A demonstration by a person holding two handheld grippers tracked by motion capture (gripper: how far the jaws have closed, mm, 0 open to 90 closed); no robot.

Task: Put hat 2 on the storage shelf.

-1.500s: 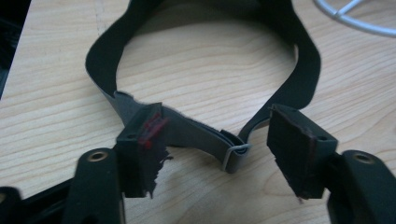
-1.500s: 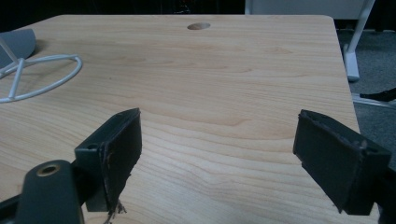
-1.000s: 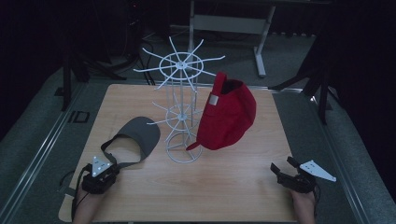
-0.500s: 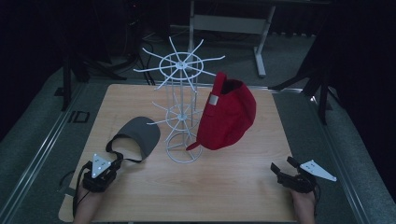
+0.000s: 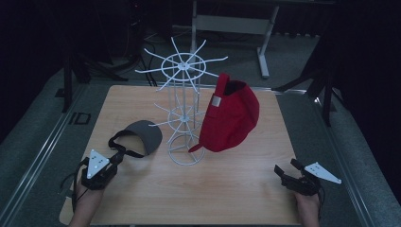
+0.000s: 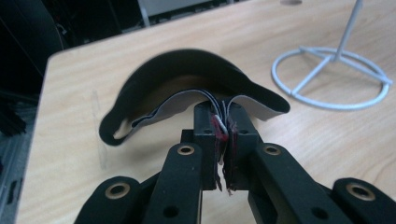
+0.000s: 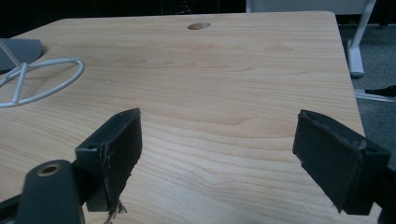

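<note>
Since a second ago your left gripper point(image 5: 115, 158) has lifted a little off the table point(image 5: 246, 189) and drawn the grey visor point(image 5: 142, 136) with it, so the strap end now rides higher while the brim still looks low near the wood. Its fingers point(image 6: 205, 128) are clamped tight on the visor's thin strap, which the left gripper view shows pinched between the pads. Your right gripper point(image 5: 283, 172) has not moved; it rests at the near right corner with its fingers point(image 7: 116, 149) spread wide and nothing between them.

As for progress, the red cap point(image 5: 231, 118) already hangs on the white wire rack point(image 5: 184, 109), so that half looks done. The visor is grasped and only just leaving the table, just left of the rack's base ring. What is left, by my reading, is to carry it up to a free prong, hook the strap over it, and let go.
</note>
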